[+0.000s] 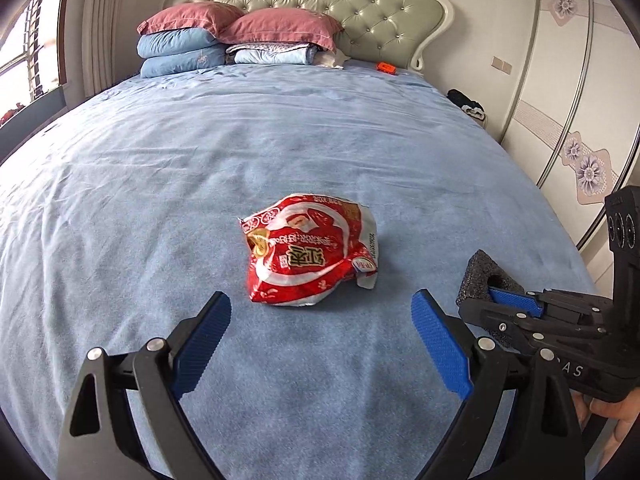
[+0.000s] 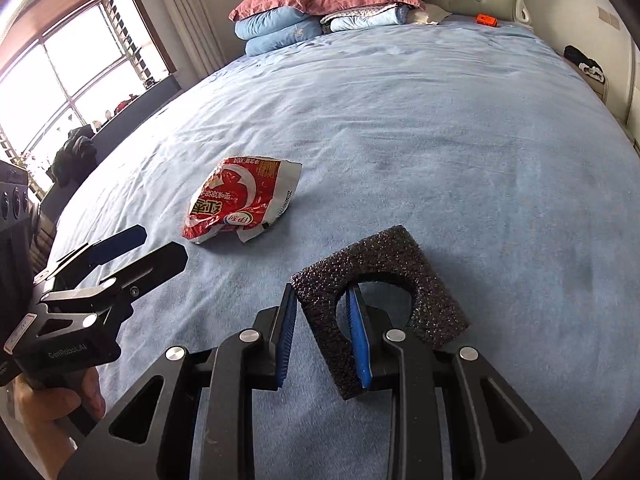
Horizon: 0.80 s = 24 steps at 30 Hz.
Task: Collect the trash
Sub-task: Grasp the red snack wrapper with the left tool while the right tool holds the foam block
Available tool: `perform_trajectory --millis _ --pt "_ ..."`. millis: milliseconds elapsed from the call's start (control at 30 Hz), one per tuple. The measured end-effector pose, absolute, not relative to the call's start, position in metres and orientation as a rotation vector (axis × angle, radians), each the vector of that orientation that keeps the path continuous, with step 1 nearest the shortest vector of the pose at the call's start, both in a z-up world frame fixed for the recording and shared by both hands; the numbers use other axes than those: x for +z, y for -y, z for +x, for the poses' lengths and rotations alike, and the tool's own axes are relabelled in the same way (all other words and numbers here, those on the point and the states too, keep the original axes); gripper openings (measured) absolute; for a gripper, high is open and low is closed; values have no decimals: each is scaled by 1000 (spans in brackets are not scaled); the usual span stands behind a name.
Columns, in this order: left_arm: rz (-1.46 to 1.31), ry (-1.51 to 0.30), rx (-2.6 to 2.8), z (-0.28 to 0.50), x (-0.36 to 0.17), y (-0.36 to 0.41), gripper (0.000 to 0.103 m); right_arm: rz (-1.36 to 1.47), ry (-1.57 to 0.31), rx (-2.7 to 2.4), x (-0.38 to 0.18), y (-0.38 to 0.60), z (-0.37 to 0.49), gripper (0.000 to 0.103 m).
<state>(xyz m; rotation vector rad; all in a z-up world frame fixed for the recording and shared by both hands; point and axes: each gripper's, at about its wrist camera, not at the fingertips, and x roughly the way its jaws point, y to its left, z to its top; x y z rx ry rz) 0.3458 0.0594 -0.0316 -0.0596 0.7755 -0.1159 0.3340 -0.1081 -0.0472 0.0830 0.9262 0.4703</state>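
Left wrist view: a crumpled red wrapper (image 1: 310,250) lay on the bed (image 1: 200,152), just ahead of the wide-open, empty left gripper (image 1: 320,320); probably light and crinkly, best pinched at a raised fold.

Right wrist view: the right gripper (image 2: 322,320) was clamped on a black foam block (image 2: 380,280), right of the wrapper (image 2: 240,204); it looked soft, light and compressible.

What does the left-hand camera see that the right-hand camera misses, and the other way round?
Only the left wrist view shows the flowered wardrobe doors. Only the right wrist view shows the hole cut through the black foam piece and the big window. Both show the red snack wrapper on the blue bedspread, the pillows, and the right gripper pinching the foam.
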Motion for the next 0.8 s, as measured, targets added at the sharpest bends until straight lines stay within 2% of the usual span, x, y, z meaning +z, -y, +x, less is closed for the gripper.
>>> perform_trajectory --millis 233,400,500,567,633,767,800 --pt "-86 -841 -130 393 -38 -74 99 78 -915 475 -52 103 345 25" --pt "-161 -941 -153 426 -66 -82 99 95 -910 492 -56 104 347 25" --pt "-142 -921 -151 425 -67 -79 97 107 -908 500 -57 106 347 25" --pt "-125 -911 -155 423 -67 -74 89 108 -907 501 -57 106 347 25" --pt "-120 -901 -156 421 -66 -70 66 112 -906 503 -57 106 347 25" --pt "-121 -883 -199 414 -65 -64 39 132 -902 515 -57 109 347 25" --pt "-128 -879 -224 413 -64 -62 26 137 -900 519 -57 109 347 25"
